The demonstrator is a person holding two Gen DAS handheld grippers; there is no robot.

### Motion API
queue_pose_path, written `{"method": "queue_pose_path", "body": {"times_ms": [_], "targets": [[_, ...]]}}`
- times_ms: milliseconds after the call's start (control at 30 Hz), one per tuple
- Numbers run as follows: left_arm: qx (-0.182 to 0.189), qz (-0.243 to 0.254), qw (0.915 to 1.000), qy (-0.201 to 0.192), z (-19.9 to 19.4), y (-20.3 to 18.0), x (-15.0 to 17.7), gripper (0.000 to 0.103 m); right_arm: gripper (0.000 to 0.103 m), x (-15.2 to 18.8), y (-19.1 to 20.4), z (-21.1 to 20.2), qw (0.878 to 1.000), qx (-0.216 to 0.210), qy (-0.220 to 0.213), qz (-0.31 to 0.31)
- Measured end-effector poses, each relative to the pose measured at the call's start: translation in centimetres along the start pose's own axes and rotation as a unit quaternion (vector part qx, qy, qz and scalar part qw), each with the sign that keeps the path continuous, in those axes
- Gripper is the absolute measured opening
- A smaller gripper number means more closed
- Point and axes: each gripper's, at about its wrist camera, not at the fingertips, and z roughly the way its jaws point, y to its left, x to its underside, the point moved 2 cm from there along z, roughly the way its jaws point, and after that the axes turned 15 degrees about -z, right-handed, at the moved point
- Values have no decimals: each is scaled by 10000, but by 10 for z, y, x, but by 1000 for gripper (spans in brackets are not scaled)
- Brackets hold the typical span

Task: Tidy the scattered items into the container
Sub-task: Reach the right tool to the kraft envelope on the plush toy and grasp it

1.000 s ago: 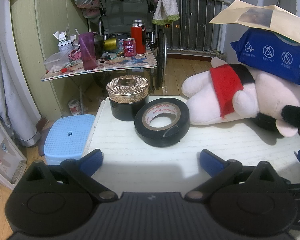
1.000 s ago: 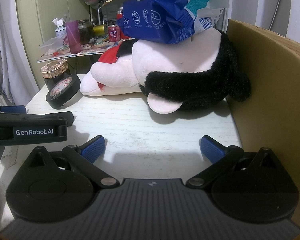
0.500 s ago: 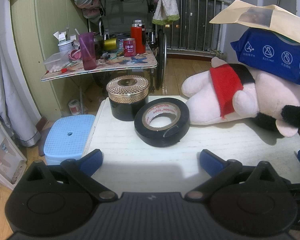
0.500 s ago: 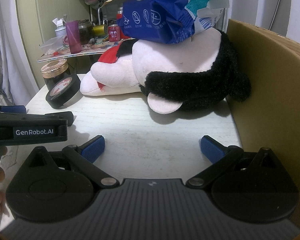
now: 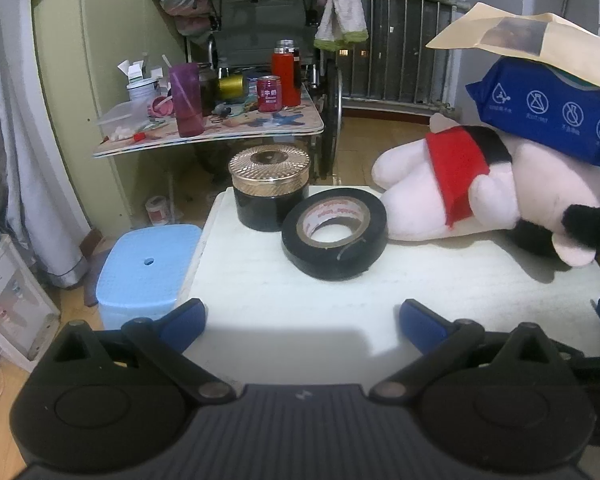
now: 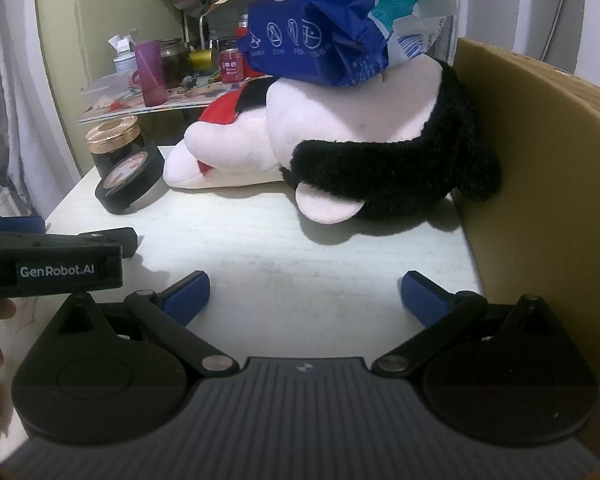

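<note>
Cardboard box (image 6: 540,168) stands at the worktop's (image 5: 380,304) right edge, its inside hidden. Plush toy (image 6: 340,148) lies against it, carrying a blue packet (image 6: 324,36). Black tape roll (image 5: 334,236) touches the gold-lidded jar (image 5: 270,188). Left tool (image 5: 302,318) and right tool (image 6: 304,294) both gape wide, holding nothing.
</note>
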Motion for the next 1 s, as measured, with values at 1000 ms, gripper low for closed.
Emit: {"method": "queue_pose_path", "body": {"times_ms": [1000], "targets": [[1759, -1181, 9742, -771, -103, 9, -97, 103, 102, -30, 24, -99, 9883, -953, -1169, -231]]}}
